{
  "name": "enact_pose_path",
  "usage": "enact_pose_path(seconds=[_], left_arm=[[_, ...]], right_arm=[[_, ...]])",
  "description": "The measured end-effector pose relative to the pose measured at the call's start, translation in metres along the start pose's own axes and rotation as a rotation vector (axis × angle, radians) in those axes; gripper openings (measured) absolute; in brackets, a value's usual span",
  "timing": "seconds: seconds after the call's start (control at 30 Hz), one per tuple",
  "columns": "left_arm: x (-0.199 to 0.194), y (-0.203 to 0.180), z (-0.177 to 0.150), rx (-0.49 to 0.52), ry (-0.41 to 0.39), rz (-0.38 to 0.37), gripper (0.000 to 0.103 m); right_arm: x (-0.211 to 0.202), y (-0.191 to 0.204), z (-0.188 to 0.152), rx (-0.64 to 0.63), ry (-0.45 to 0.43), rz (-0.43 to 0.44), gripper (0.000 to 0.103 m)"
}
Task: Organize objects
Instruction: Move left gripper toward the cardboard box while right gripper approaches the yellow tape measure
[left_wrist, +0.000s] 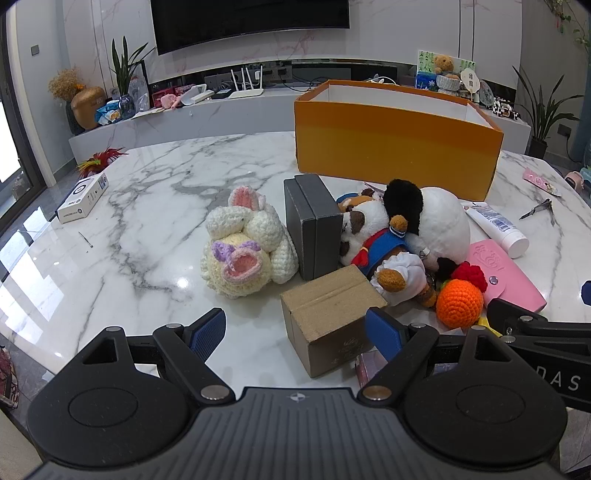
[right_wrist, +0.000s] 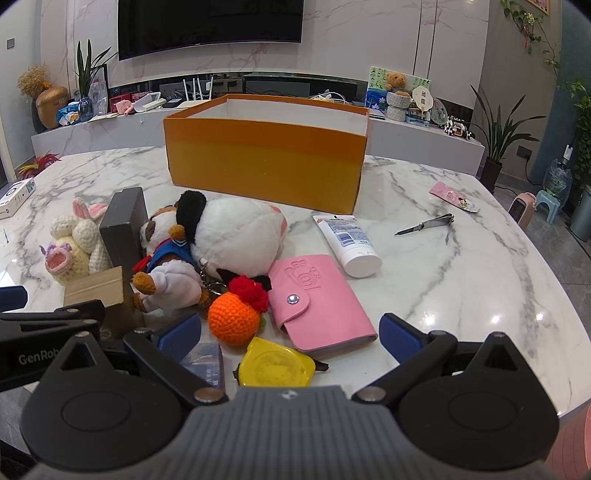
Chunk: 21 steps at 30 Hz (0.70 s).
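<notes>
With both the left gripper (left_wrist: 295, 332) and right gripper (right_wrist: 290, 332) hanging jaws apart and empty over the counter (right_wrist: 461, 277), the cardboard box (left_wrist: 328, 314) just ahead looks light and stiff, best pinched across its flat sides.

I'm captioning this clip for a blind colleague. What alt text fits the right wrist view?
An open right claw hovers over a marble table cluttered with a pink wallet, an orange crochet ball, a yellow tape measure, plush toys and a white tube. An open orange box stands behind them.
</notes>
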<state>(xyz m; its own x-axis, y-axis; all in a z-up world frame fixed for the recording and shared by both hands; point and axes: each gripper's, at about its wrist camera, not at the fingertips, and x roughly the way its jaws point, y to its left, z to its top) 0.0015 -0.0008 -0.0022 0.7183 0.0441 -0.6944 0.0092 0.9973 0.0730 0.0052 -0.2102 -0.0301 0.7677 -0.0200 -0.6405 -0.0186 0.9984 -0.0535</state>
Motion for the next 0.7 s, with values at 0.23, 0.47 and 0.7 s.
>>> enact_pose_path(seconds=[0.23, 0.47, 0.7], left_arm=[[-0.001, -0.002, -0.001, 0.017, -0.009, 0.012, 0.098], [0.000, 0.000, 0.000, 0.016, -0.003, 0.007, 0.098], [-0.001, 0.007, -0.002, 0.029, -0.004, -0.003, 0.098]], right_arm=[[0.000, 0.000, 0.000, 0.000, -0.001, 0.000, 0.102], [0.000, -0.002, 0.000, 0.004, -0.004, 0.006, 0.102], [0.002, -0.031, 0.001, 0.067, -0.006, -0.002, 0.102]])
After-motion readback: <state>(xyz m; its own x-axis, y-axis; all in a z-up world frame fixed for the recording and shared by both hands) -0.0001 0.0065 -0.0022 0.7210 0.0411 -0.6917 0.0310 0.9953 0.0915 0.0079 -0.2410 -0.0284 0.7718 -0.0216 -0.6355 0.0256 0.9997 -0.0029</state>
